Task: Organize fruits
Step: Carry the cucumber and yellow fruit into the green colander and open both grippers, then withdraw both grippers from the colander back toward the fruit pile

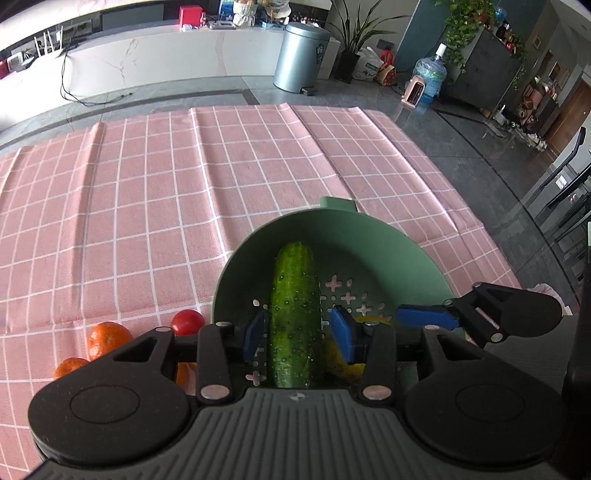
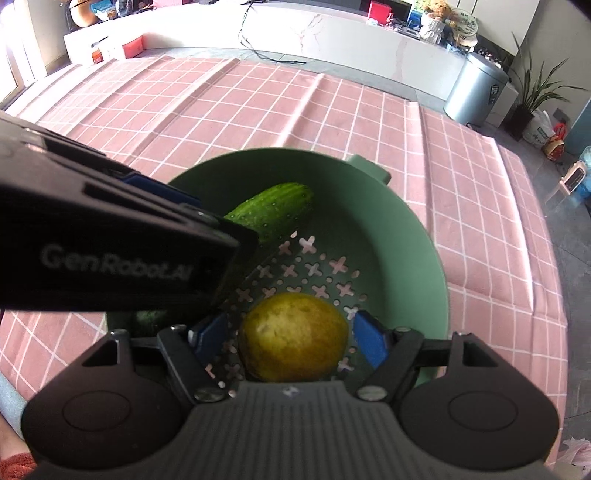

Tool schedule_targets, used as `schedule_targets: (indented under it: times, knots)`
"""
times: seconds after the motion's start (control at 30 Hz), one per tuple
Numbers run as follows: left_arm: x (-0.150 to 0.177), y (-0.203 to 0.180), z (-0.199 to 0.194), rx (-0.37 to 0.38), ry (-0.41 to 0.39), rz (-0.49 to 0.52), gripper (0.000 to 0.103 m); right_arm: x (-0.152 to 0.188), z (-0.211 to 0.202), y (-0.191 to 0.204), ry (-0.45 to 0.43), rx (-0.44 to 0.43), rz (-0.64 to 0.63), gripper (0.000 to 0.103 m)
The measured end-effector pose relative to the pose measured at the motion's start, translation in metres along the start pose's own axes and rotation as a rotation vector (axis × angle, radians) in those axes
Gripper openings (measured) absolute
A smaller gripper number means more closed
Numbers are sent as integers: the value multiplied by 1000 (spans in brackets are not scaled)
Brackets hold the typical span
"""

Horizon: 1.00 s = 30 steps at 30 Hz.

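Green perforated plastic colander [image 2: 417, 236]: sitting beneath both hand-held grippers.
Left hand-held gripper [image 1: 297, 334]: standing open around the bumpy green cucumber [image 1: 294, 314].
Right hand-held gripper [image 2: 290, 339]: standing open around the yellow-green pear [image 2: 293, 336].

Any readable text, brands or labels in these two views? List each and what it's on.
"GenRobot.AI": white print on the side of the left tool, seen in the right wrist view.
Sign on the grey bin: too small to read.
Boxes on the counter: print too small to read.
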<state>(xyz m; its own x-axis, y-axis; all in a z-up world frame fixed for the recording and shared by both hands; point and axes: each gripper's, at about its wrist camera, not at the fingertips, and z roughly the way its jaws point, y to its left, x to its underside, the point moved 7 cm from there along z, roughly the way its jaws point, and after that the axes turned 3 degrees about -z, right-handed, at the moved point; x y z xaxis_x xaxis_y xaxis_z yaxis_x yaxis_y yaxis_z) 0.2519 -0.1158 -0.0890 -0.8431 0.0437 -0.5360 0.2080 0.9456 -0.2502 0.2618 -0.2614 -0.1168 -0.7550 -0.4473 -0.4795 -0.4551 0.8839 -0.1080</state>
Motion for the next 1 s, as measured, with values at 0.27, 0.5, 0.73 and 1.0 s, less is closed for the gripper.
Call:
schedule_targets:
  times: [0.27,0.5,0.73,1.0]
  knots:
    - [0,2,-51,-41,-123,38,58,-2,-33,6,-114,82,58,84]
    - [13,11,-93,-98,-191,94,59,6,-79,25,-238,82,136,84]
    - [33,30,-123,-191,-231,151,61,22,-103,51,-345,24,302,84]
    - [53,69,-138,-237,-223,98,62,37,-110,91,-426,-27,351,84]
